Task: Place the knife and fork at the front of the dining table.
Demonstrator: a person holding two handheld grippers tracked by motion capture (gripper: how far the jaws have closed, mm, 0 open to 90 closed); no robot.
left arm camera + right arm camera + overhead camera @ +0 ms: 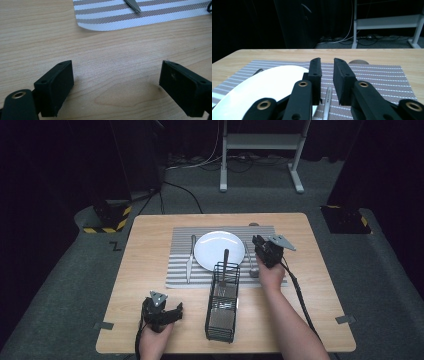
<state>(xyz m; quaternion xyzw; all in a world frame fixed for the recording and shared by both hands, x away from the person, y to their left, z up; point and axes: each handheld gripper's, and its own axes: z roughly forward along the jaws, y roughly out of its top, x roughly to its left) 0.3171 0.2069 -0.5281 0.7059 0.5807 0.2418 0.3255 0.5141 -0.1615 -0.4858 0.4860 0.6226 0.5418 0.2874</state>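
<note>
1. A place setting is being laid out on the wooden counter (140,270): a striped placemat (180,270) lies at the far middle with a white plate (217,249) centred on it.
2. A knife (189,267) and a second utensil, too small to name, lie side by side on the mat left of the plate. From the left gripper view the knife's serrated tip (133,6) points toward the mat's near edge.
3. A spoon (251,262) lies on the mat just right of the plate, the usual side for it, which suggests it is being placed there.
4. A black wire cutlery basket (222,305) stands on the counter near the person, its far end against the plate's near rim. One utensil (225,265) rests in that far end, its handle reaching over the plate; it probably awaits placing.
5. The right hand-held gripper (258,245) is low over the mat beside the plate. In its own view the jaws are nearly pressed together, with a narrow gap, and the spoon's handle (327,100) lies on the mat beneath that gap; whether they pinch it I cannot tell.
6. The left hand-held gripper (172,312) sits at the near left, jaws spread wide over bare wood, holding nothing, apparently waiting aside.
7. No brand, label or writing is readable anywhere.
</note>
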